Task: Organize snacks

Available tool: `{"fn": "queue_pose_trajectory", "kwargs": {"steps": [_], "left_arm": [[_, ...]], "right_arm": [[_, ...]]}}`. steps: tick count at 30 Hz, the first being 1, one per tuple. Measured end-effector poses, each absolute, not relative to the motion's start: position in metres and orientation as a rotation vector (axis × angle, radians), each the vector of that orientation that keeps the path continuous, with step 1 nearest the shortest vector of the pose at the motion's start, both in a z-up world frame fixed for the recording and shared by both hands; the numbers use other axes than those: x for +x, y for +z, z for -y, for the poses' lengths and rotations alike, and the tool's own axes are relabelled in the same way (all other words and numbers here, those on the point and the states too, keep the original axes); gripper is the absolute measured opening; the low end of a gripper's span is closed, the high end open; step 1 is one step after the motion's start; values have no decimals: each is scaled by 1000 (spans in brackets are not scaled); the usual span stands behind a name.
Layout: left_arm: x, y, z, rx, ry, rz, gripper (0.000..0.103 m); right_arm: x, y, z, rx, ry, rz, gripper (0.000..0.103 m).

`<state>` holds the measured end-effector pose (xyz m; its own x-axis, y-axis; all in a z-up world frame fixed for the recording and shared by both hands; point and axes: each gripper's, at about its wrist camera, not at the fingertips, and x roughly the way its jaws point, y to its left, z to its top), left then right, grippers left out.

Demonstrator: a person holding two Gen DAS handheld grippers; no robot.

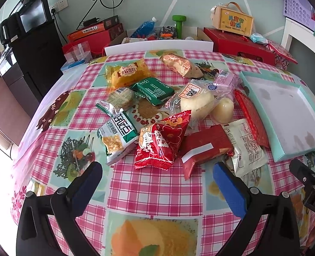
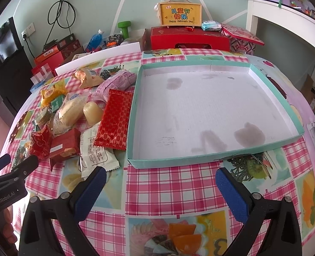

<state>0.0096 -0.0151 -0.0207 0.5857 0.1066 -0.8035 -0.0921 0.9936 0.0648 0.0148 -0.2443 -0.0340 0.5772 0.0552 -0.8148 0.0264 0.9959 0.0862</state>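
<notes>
You have a loose pile of wrapped snacks on the checked tablecloth, with a shallow teal-rimmed tray (image 2: 210, 66) just beside it, white-floored, stained and holding nothing. Nearest you lie a red flower-print packet (image 1: 161, 143), a green-and-white cracker bag (image 1: 118, 136), a dark red packet (image 1: 204, 147) and a flat white sachet (image 1: 246, 147). A long red patterned bar (image 2: 114, 119) lies along the tray's wall. Farther back sit clear-wrapped pale buns (image 1: 198, 102), a green packet (image 1: 155, 90), a yellow bread bag (image 1: 125, 72) and a pink pack (image 2: 116, 83).

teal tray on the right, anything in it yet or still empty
Empty. The right wrist view shows the teal tray's whole white floor bare, only stains; every snack, like the red patterned packet, lies outside it.
</notes>
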Motion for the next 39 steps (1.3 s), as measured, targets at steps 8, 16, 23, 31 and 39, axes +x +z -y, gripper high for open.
{"fn": "queue_pose_trajectory", "kwargs": {"steps": [8, 16, 23, 31, 39], "left_arm": [[9, -22, 12, -13, 100, -949, 103], [11, -24, 9, -33, 95, -961, 103], [12, -19, -12, -138, 64, -977, 103], [19, -8, -58, -252, 92, -972, 103], [49, -21, -89, -336, 118, -1052, 103]], "right_arm": [[15, -35, 243, 68, 11, -973, 103], [16, -37, 240, 36, 1, -1000, 103], [19, -32, 233, 31, 17, -965, 103], [28, -18, 187, -23, 126, -890, 103], [42, -22, 137, -30, 243, -907, 103]]}}
